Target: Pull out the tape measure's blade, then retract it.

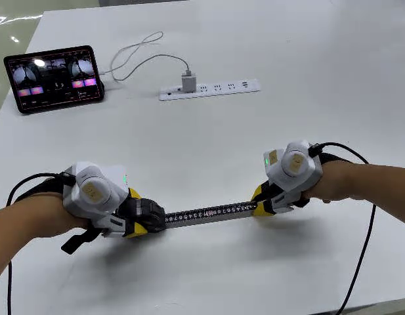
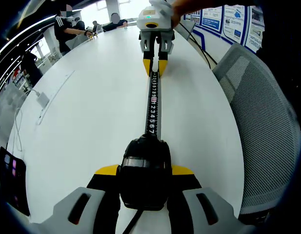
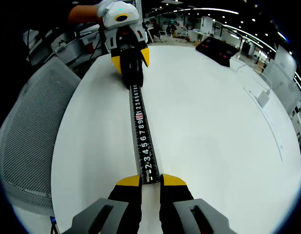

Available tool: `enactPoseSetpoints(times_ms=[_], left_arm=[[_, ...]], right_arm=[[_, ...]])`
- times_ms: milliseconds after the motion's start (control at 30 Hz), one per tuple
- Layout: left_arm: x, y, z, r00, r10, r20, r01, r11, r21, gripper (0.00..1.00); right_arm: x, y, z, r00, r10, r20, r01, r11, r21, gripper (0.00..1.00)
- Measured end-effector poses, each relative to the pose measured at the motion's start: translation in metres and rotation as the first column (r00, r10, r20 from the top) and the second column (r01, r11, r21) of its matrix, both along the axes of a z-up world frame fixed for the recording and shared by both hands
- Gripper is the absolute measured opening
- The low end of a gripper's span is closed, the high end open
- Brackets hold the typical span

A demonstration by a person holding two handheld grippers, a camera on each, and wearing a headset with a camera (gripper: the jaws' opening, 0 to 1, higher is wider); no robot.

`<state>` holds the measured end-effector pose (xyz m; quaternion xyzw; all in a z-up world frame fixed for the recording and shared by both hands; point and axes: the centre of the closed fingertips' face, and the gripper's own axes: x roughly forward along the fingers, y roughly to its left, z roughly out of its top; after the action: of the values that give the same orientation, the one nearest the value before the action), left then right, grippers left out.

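Tape measure (image 1: 147, 215) clamped in left gripper (image 2: 144, 170), right gripper (image 3: 150, 181) pinching blade tip (image 3: 148, 172)

Looks like an open-plan office. Centres on a long white table (image 1: 209, 138), which carries a power strip (image 1: 215, 88) with a charger (image 1: 189, 83) plugged in, a white cable (image 1: 133, 58) and a tablet (image 1: 53, 77) propped up and showing camera pictures. Has a grey mesh office chair (image 2: 260, 122) just beside the table's edge. Shows printed posters (image 2: 223, 19) along one wall and people (image 2: 67, 27) seated at the table's far end. Stretches on beyond under long strip lights (image 3: 223, 10) on a dark ceiling, with more desks and chairs (image 3: 172, 31) in the dim background.
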<state>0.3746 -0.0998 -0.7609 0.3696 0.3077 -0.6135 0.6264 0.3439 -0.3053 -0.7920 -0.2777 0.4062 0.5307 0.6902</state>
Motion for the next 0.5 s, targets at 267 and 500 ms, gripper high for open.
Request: enactPoseSetpoints(times_ms=[267,500], left_arm=[[-0.0002,0.0000,0.0004,1.000,0.001,0.000,-0.001,1.000,-0.001,0.32],[0.0004,0.0000,0.0001,1.000,0.001,0.000,-0.001,1.000,-0.001,0.32]], right_arm=[[-0.0004,-0.0029,0.0000,1.000,-0.001,0.001,0.001,1.000,-0.003,0.09],[-0.0006,-0.0079,-0.0001,1.000,-0.007,0.002,0.007,1.000,-0.002,0.09]])
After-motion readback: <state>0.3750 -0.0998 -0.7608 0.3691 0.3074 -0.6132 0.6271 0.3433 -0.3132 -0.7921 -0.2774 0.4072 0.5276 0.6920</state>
